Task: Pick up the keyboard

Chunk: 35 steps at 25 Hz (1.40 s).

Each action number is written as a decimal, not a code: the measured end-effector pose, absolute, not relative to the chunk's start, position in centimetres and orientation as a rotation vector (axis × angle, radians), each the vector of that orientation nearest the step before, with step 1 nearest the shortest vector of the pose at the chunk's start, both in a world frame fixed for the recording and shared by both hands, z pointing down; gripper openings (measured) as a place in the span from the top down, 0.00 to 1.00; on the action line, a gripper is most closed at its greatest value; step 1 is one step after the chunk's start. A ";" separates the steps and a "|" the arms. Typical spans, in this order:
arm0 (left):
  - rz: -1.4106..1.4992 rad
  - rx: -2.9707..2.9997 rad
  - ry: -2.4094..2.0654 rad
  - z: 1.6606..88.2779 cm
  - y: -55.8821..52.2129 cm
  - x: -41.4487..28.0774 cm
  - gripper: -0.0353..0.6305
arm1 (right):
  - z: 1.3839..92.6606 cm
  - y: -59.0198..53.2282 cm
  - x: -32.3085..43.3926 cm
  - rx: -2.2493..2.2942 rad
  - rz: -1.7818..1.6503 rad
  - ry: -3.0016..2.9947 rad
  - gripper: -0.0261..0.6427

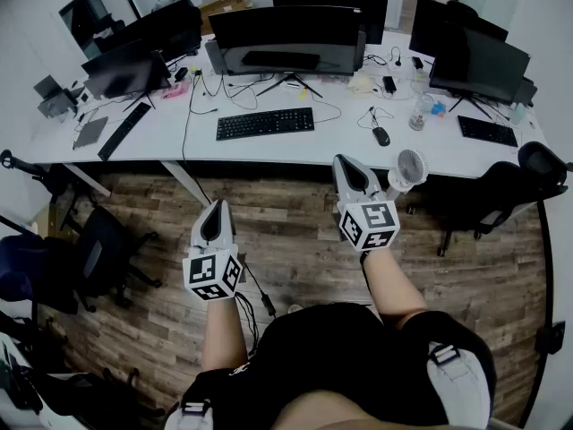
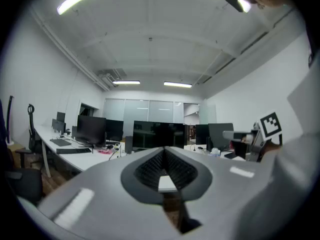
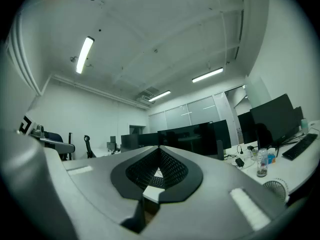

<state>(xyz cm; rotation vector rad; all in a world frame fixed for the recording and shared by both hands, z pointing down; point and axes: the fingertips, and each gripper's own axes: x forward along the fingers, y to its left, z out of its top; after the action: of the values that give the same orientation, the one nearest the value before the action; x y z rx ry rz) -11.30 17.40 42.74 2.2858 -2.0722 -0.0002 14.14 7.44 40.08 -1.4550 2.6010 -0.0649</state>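
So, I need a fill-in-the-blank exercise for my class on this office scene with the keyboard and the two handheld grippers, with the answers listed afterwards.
The jaws of the left gripper and the right gripper are both ____.
The keyboard at the middle of the desk is ____ in colour.
In the head view, the mouse lies to that keyboard's ____.
Neither gripper touches the keyboard; both hang over the wooden ____.
Missing words: shut; black; right; floor.

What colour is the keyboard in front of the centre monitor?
Black; the keyboard shows best in the head view.
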 end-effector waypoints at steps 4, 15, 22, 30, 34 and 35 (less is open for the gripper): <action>-0.117 2.270 -2.025 42.2 17.4 -12.1 0.87 | 40.2 7.3 13.5 -1.462 -0.074 2.600 0.97; -0.074 2.325 -1.988 43.1 17.1 -15.0 0.87 | 41.1 8.6 10.9 -1.503 -0.044 2.608 0.97; -0.070 2.331 -1.958 44.5 16.5 -16.0 0.87 | 42.6 8.6 11.4 -1.574 -0.053 2.594 0.97; -0.071 2.294 -2.006 44.4 11.5 -19.0 0.87 | 42.5 2.5 9.1 -1.547 -0.047 2.577 0.97; -0.052 2.312 -2.028 44.7 6.5 -20.4 0.87 | 42.9 -2.9 7.3 -1.522 -0.037 2.575 0.97; -0.051 2.312 -2.034 44.8 4.9 -20.8 0.87 | 42.9 -4.4 7.1 -1.514 -0.034 2.568 0.97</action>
<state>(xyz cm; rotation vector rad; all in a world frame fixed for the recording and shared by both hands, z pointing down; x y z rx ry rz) -20.75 4.94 44.83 2.3118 -2.0340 -0.0511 7.08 -4.35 42.86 -1.5145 2.5676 -0.0339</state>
